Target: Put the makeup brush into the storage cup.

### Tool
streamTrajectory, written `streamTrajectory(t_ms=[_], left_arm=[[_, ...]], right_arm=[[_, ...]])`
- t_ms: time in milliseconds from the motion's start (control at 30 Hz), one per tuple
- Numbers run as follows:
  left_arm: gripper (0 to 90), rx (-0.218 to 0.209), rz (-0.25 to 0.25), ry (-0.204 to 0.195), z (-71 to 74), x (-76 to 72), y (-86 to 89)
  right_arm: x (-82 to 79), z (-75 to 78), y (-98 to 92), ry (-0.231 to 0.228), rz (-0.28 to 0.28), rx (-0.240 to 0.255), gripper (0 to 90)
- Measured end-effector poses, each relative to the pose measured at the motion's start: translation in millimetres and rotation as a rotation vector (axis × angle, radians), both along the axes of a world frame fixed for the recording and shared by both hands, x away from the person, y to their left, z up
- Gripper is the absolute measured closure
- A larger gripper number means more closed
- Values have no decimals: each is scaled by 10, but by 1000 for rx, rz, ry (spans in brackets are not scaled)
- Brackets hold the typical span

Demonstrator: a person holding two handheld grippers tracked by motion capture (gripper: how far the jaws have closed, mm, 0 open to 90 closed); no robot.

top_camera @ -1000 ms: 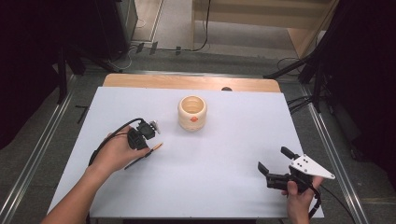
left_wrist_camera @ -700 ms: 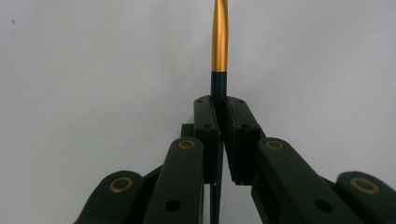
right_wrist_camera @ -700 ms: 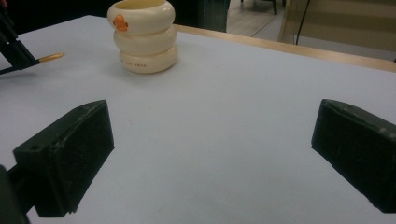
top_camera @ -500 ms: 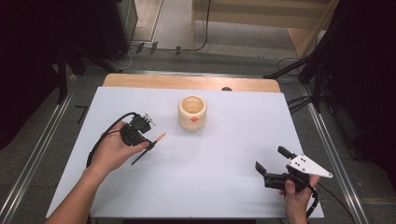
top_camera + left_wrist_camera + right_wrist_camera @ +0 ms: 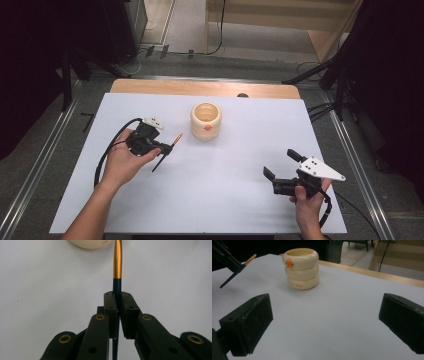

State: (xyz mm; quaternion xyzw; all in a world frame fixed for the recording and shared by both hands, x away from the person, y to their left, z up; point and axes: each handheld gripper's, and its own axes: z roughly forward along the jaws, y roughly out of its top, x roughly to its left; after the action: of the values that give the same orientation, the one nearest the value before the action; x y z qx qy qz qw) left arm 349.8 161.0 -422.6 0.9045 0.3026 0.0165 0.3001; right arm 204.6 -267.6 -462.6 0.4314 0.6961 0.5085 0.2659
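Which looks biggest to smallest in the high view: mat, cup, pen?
1. mat, by far the largest.
2. cup.
3. pen: about as long as the cup is tall, but far thinner, partly hidden by the left gripper.

The cream ringed pot (image 5: pixel 300 268) carries a short line of small red lettering on its lowest ring (image 5: pixel 298 285) — too small and blurred to read. In the left gripper view a few red letters show on the pot's wall at the top edge (image 5: pixel 105 242) — perhaps "THE", not certain. No other writing can be read.
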Motion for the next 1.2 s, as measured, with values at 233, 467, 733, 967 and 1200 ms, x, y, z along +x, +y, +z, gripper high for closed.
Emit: streamTrajectory(t_ms=[233,467,733,967,1200], left_arm=[[853,-124,12,-50,29,-43,22],[853,-196,11,-79,46,-87,13],[853,-293,28,-90,73,-97,40],[853,-360,22,-115,60,-119,19],[853,-427,19,-153,94,-158,14]], right_arm=[[116,105,130,0,4,6,3],[288,251,317,-16,-6,4,52],[430,366,515,-46,-2,-2,77],[526,393,707,-48,22,25,102],[511,327,879,-15,76,39,111]])
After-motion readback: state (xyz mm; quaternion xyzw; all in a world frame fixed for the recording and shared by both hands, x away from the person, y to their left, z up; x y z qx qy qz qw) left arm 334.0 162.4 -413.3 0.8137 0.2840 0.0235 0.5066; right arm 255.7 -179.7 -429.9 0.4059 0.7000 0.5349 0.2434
